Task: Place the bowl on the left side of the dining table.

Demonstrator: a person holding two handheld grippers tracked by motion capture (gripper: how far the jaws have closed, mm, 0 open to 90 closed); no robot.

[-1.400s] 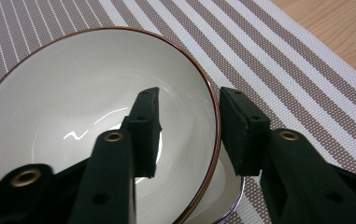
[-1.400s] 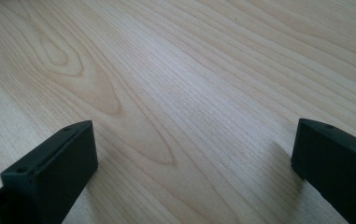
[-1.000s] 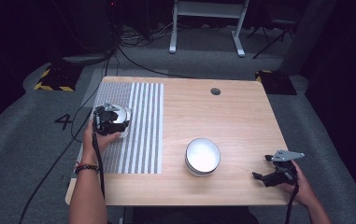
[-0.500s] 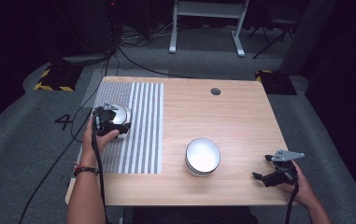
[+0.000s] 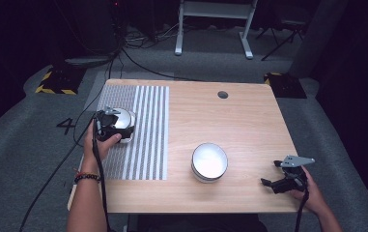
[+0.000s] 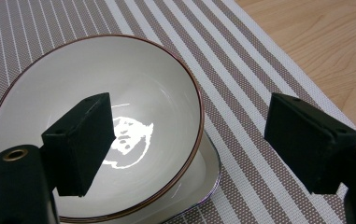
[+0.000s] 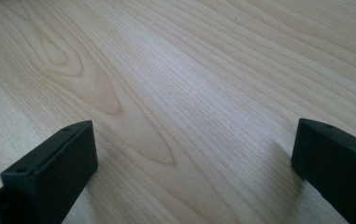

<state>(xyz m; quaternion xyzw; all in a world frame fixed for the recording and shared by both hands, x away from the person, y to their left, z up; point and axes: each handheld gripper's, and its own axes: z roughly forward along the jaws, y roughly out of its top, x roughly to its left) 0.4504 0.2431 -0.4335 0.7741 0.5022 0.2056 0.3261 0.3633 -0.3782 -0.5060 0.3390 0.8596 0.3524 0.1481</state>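
Two bowls on the tabletop [image 5: 249, 121]: one bowl [image 6: 96, 126] on the striped mat [image 5: 148, 130], another white bowl [image 5: 209, 162] mid-table. Left claw [image 6: 185, 140] just opened, straddling the first bowl's rim without pinching it. Right claw [image 7: 192, 168] gapes, nothing in it.

Bowl [image 6: 96, 130] rim's near edge — cut off by frame bottom.

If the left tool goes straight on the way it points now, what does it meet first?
Most likely the white bowl: the left tool stands open astride its rim, one jaw over the inside, the other over the striped placemat. The depth is hard to judge.
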